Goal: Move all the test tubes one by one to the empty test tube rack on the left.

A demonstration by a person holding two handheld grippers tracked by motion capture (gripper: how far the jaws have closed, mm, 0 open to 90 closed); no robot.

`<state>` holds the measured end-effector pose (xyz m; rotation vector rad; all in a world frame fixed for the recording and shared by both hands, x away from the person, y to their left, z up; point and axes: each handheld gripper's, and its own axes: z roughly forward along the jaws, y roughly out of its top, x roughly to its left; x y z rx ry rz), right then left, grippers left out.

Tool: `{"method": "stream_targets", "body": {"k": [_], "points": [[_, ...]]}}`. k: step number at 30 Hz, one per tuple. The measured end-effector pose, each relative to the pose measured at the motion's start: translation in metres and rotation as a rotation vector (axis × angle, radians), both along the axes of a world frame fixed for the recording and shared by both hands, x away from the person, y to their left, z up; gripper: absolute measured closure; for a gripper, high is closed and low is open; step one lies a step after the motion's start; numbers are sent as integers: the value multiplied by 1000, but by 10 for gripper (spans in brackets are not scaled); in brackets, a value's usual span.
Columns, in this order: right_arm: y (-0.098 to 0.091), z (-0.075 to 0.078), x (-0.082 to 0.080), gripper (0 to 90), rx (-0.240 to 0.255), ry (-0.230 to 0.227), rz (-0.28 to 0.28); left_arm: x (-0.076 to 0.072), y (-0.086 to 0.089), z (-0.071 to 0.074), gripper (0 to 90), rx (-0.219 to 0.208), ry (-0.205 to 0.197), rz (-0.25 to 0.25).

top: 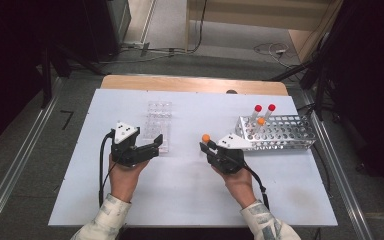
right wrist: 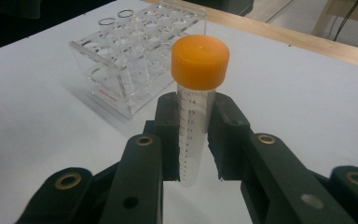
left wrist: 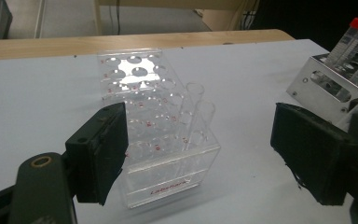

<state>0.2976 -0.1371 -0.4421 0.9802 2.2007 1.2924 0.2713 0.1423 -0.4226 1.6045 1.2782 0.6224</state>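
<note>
Between rack and rack, right gripper [right wrist: 196,140] pinches orange-capped tube [right wrist: 196,93]; left gripper [left wrist: 200,154] spread

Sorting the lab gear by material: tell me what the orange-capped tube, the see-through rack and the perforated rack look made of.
Orange-capped graduated tube: likely translucent plastic, frosted wall with printed scale; the cap looks like matte moulded plastic.
Clear multi-hole rack: probably acrylic, glossy and fully see-through with sharp glinting edges.
Silver perforated rack: apparently sheet metal, maybe steel or aluminium; bright reflective surface with punched round holes.
</note>
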Motion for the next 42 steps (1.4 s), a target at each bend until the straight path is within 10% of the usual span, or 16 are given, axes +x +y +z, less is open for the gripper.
{"method": "stream_targets", "body": {"k": [16, 32, 42], "points": [[53, -4, -5, 718, -11, 10, 96, -12, -27, 9, 248, 17, -36, -134], [73, -3, -14, 717, -21, 8, 156, -12, -35, 3, 629, 24, -10, -258], [72, -2, -14, 655, -17, 13, 170, -10, -35, 2, 702, 9, 2, -267]]}}
